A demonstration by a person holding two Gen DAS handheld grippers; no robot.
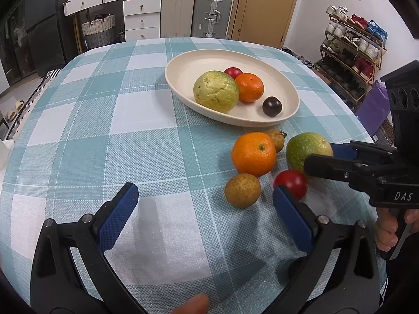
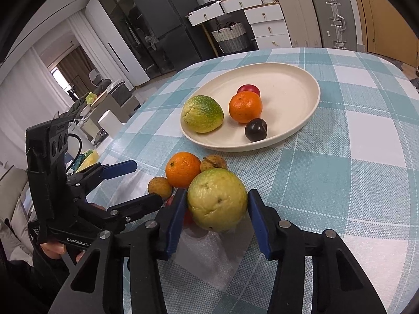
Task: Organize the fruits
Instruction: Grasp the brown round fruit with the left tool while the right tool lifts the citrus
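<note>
Right gripper [image 2: 217, 209] clamps the green-yellow guava [image 2: 217, 201] at lower centre of frame, below the cream plate [image 2: 301, 120]. Left gripper [image 1: 204, 204] spread wide, grasping nothing, lower centre.

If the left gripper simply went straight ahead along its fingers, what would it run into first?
Probably nothing at first: the open left gripper points over bare tablecloth, with the small brown fruit just right of its line. Farther on lies the plate, though depth is hard to judge.
</note>
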